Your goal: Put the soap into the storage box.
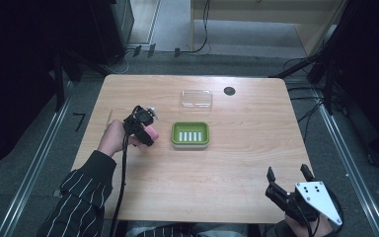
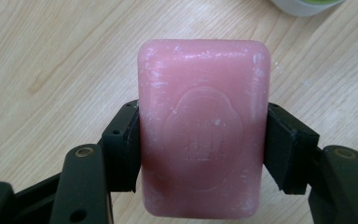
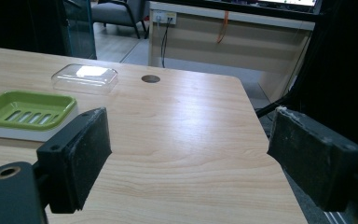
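Near the table's [image 1: 237,168] middle, a green soap dish [image 1: 190,134]; toward the far edge, a clear plastic lid [image 1: 196,98] and a round hole [image 1: 229,91] just beside it.

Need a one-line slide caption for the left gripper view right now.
Left tool clamps a pink rectangular soap bar by its long sides above the light wooden table.

The soap [image 2: 204,128] bears a pressed oval emblem with a line of small letters and a blocky mark beneath, all too worn and faint to read. No other text, label or number is legible anywhere.
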Demonstrator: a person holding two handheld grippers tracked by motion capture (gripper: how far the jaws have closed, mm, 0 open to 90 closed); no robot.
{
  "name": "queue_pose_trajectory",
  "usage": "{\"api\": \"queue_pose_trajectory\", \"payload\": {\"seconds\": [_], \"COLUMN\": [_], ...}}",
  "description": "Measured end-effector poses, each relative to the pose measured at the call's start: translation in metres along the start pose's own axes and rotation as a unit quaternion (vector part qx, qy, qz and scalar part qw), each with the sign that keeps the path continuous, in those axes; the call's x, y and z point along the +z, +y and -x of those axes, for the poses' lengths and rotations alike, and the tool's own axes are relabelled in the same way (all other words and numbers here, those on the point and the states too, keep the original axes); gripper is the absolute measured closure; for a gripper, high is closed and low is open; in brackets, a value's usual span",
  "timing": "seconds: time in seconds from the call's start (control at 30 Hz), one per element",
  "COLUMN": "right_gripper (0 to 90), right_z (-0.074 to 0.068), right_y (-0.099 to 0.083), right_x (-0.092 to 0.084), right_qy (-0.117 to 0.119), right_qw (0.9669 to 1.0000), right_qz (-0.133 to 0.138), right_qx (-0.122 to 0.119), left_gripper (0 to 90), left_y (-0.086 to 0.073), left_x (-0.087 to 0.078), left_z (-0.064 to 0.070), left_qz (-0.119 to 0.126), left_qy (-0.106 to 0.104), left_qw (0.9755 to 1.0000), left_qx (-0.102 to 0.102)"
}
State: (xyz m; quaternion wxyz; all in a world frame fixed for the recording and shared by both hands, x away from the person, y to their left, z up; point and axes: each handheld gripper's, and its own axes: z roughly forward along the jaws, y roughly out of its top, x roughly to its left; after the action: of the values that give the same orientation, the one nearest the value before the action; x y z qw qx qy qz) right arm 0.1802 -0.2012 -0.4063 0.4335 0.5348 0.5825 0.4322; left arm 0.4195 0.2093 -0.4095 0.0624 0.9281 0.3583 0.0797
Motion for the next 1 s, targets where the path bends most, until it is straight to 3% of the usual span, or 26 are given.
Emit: {"api": "queue_pose_trajectory", "payload": {"seconds": [0.53, 1.0], "right_gripper": [12.7, 12.7], "right_z": [0.001, 0.002], "right_y": [0.0, -0.001], "right_x": [-0.001, -0.003], "right_qy": [-0.005, -0.009], "right_qw": [1.0, 1.0], "right_qz": [0.0, -0.002], "right_qx": [-0.001, -0.001], "left_gripper": [38.2, 38.2], "left_y": [0.02, 0.034], "left_x": [-0.002, -0.005], "left_z": [0.01, 0.016], "left_qz": [0.007, 0.02], "left_qy": [-0.004, -0.007], "left_qw": [0.9989, 0.9974], "left_qx": [0.045, 0.069]}}
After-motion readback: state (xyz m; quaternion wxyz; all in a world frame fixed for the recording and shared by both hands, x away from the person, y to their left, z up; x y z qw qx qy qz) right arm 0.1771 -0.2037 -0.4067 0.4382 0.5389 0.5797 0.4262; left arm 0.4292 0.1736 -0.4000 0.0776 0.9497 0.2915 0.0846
